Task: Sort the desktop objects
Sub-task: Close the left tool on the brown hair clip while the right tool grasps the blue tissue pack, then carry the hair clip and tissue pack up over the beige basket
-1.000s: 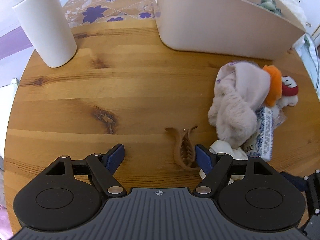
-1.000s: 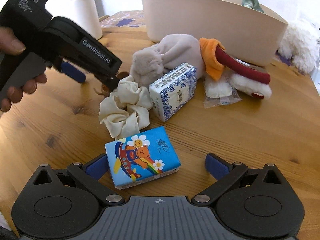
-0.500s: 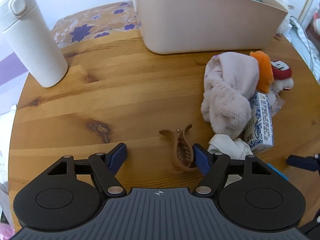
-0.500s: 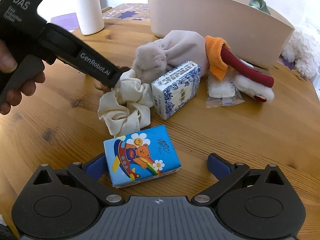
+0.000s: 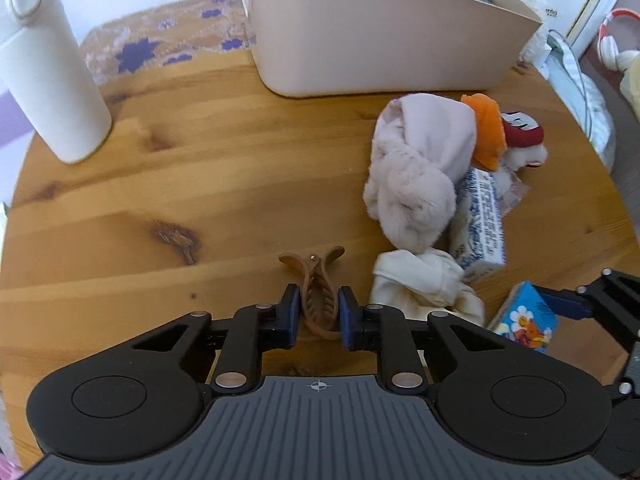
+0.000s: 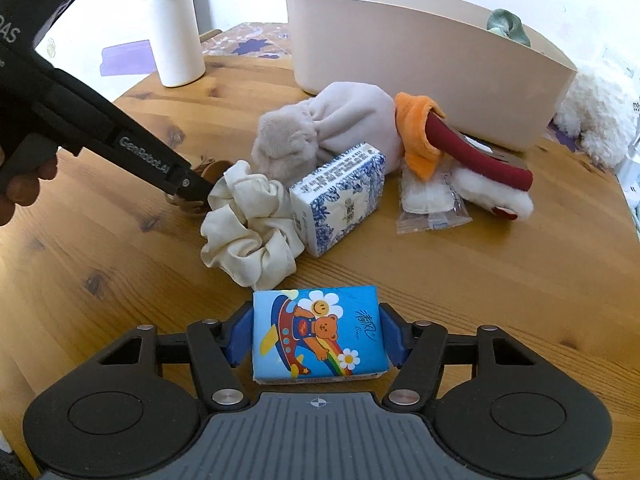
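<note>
My left gripper (image 5: 319, 314) is shut on a brown hair claw clip (image 5: 318, 296) that lies on the round wooden table (image 5: 200, 168). My right gripper (image 6: 316, 338) is shut on a blue cartoon tissue pack (image 6: 318, 336) near the table's front edge; the pack also shows in the left wrist view (image 5: 526, 316). A cream scrunchie (image 6: 250, 226), a blue-and-white tissue pack (image 6: 340, 196), a fluffy beige headband (image 6: 324, 136), an orange and red plush piece (image 6: 448, 140) and a clear wrapped packet (image 6: 430, 208) lie together mid-table.
A large beige bin (image 6: 420, 60) stands at the back, with a green scrunchie (image 6: 506, 24) inside. A white bottle (image 6: 176, 28) stands back left. A white plush toy (image 6: 600, 108) sits at the right edge.
Both grippers have shut: the left on the brown claw clip, the right on the blue tissue pack, which now sits square between the fingers.
</note>
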Motion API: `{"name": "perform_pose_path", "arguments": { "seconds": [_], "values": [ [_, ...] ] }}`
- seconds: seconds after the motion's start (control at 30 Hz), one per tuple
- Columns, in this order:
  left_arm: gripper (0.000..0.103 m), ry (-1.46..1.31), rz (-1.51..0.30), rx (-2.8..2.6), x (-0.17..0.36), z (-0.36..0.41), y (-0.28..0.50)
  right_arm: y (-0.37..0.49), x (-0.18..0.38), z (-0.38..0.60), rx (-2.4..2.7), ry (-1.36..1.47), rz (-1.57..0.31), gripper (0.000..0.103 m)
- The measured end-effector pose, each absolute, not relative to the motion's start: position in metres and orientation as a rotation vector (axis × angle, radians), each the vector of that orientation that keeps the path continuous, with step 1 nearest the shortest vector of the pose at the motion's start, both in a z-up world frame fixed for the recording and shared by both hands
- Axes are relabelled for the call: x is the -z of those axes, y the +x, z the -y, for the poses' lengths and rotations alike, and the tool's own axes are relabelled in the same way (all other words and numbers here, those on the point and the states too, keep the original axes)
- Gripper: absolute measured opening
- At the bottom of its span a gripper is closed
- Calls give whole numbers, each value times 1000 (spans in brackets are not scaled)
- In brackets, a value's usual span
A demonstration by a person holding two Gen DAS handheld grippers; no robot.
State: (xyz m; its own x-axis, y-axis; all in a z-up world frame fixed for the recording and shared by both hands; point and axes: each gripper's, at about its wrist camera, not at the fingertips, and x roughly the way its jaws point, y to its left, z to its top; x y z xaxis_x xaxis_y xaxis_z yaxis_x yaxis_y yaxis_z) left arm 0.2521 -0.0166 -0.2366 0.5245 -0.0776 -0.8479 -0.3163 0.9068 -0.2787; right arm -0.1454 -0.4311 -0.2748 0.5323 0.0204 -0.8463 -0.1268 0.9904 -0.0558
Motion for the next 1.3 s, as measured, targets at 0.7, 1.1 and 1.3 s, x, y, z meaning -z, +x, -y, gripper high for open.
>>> {"name": "perform_pose_path", "arguments": {
  "seconds": [0.7,1.1,1.3],
  "values": [
    [20,-444,-935,-196,198,-6,232,-140,218,502,-6,-74,-851,61],
    [20,-389,-819,-201,147,-24,260,-95,164,532,10,-55,-684,61],
    [20,-372,-754,-213,121,-35,280,-65,140,546,17,-79,-621,61]
  ]
}}
